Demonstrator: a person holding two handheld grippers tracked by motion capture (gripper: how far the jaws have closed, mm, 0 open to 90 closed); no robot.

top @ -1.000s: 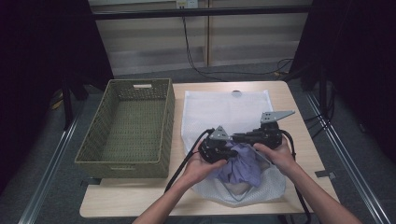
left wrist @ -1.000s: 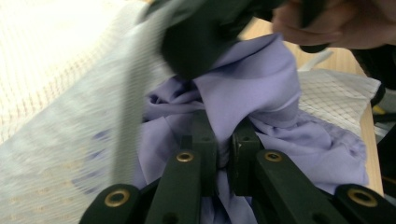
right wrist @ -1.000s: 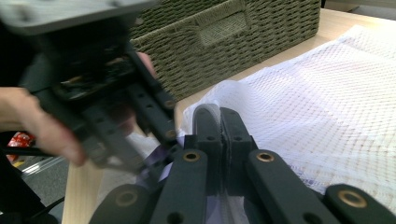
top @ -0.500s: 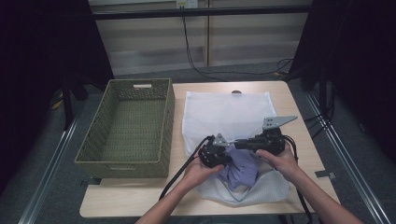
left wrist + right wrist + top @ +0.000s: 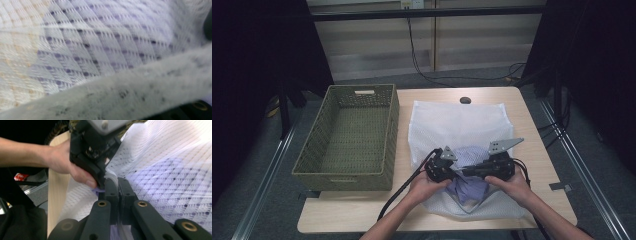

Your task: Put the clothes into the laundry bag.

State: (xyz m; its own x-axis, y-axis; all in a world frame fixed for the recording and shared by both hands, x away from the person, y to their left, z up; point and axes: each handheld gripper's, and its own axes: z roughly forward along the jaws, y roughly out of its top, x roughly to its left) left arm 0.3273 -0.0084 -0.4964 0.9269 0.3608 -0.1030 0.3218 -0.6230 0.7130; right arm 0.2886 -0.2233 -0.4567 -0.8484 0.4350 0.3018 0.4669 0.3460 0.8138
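While pressed close together over the near end of the wooden table (image 5: pixel 537 125), grip one and the same thing: left gripper (image 5: pixel 451 174) and right gripper (image 5: pixel 464 171), tip to tip at the mouth of the white mesh bag (image 5: pixel 457 120). Seen in the right gripper view: right gripper's black jaws closed flat on each other, with the bag's white hem (image 5: pixel 119 195) nipped between the pads. Just ahead of them in that view, left gripper's dark jaws pinched on the same hem beside a thumb. Seen in the left gripper view: thick fuzzy hem running slantwise right across the bottom, very near the lens, with checked weave beyond it. Lying flat on the right half of the table, far edge towards the wall, open end towards the person: the bag. Sitting at that open end: lilac cloth (image 5: pixel 472 187), partly under the mesh, partly bare and bunched between left hand (image 5: pixel 424 186) and right hand (image 5: pixel 509 186). Showing pale purple through the netting in both gripper views. Standing just left of the bag, long side along it: woven basket (image 5: pixel 312 160). Resting apart at the table's far edge: small dark round thing (image 5: pixel 465 100)
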